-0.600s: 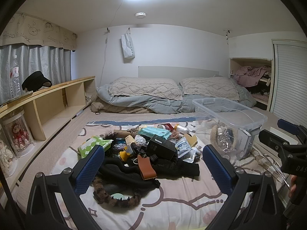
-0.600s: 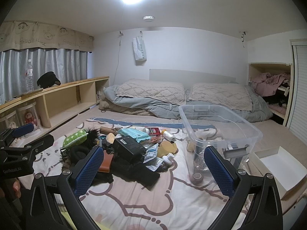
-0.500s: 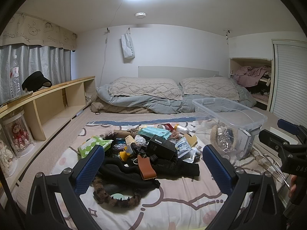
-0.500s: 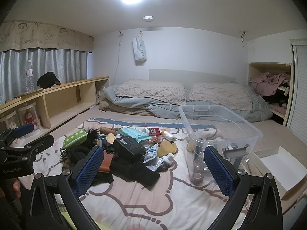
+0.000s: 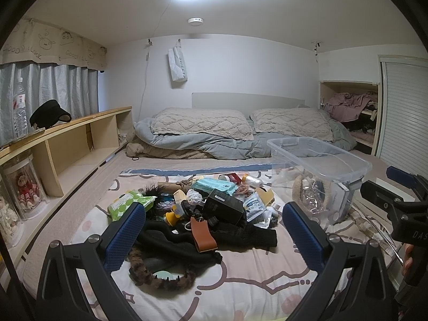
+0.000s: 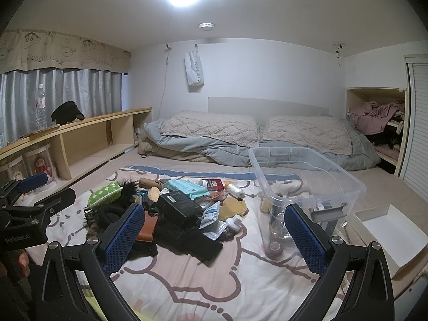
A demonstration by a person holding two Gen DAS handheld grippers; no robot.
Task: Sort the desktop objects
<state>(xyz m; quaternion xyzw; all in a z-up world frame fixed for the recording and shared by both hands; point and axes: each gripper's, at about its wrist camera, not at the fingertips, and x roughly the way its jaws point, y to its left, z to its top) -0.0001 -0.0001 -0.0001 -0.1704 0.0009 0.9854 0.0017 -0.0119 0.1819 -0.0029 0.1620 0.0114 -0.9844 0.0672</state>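
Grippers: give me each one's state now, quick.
Left gripper: open, nothing between its jaws, above the pile.
Right gripper: open, holding nothing, bin ahead.

The curtain top point(image 6: 64, 53) says "GOOD LUCK" next to little drawn faces. The white bag point(image 6: 194, 70) on the wall says "SWEET". The left hand-held gripper point(image 6: 21, 236) says "GenRobot.AI". The right hand-held gripper point(image 5: 413, 234) shows the letters "DAS".

A jumbled pile of small items point(image 5: 203, 214) lies mid-frame on a patterned blanket; right of it stands a clear plastic bin point(image 5: 318, 176), upright and lidless.
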